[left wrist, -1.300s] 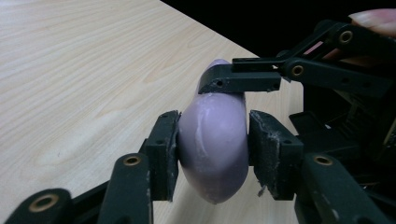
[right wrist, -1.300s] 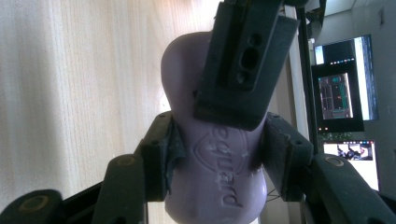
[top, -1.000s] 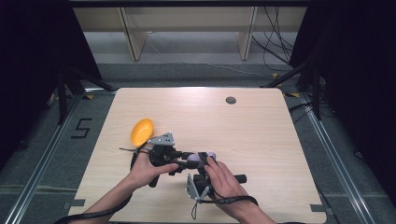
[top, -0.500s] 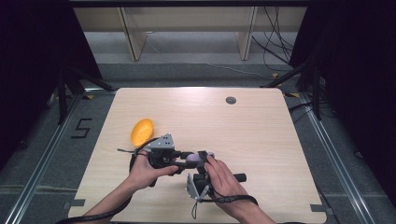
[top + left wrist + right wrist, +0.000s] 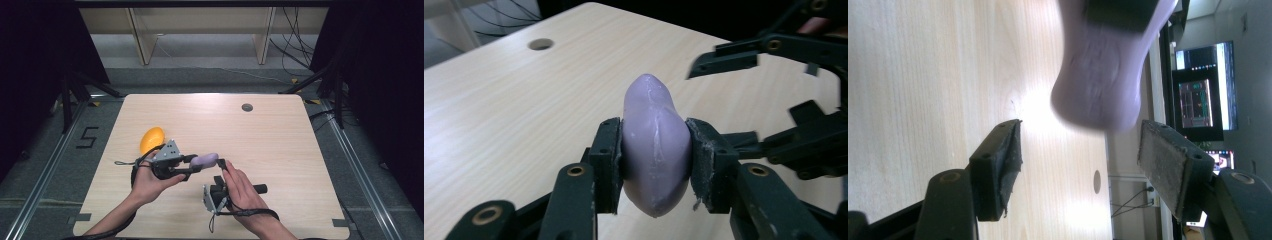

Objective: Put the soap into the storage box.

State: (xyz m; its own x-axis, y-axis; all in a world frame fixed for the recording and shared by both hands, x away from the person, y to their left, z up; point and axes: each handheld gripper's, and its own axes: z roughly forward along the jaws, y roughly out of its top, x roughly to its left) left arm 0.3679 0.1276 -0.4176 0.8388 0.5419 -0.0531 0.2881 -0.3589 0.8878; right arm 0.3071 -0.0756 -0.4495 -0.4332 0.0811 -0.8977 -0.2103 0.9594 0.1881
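Note:
A soft purple lump (image 5: 207,159) hangs a little above the wooden table (image 5: 280,145), and my left gripper (image 5: 201,163) is shut on it. In the left gripper view both pads squeeze the purple lump (image 5: 655,150) at its waist. My right gripper (image 5: 220,171) sits just right of and below it, jaws open and pointing at the lump. From the right gripper view the purple lump (image 5: 1103,75) hovers blurred just beyond the open right gripper (image 5: 1080,155), not between the pads. The right gripper (image 5: 764,95) also shows open at the right of the left gripper view.
An orange rounded object (image 5: 151,139) lies on the table just behind my left hand. A small round hole (image 5: 247,107) sits near the table's far edge. Dark stands and cables surround the table.
The left gripper with the purple lump has shifted slightly left and away from me. The right hand and the orange object have hardly moved.

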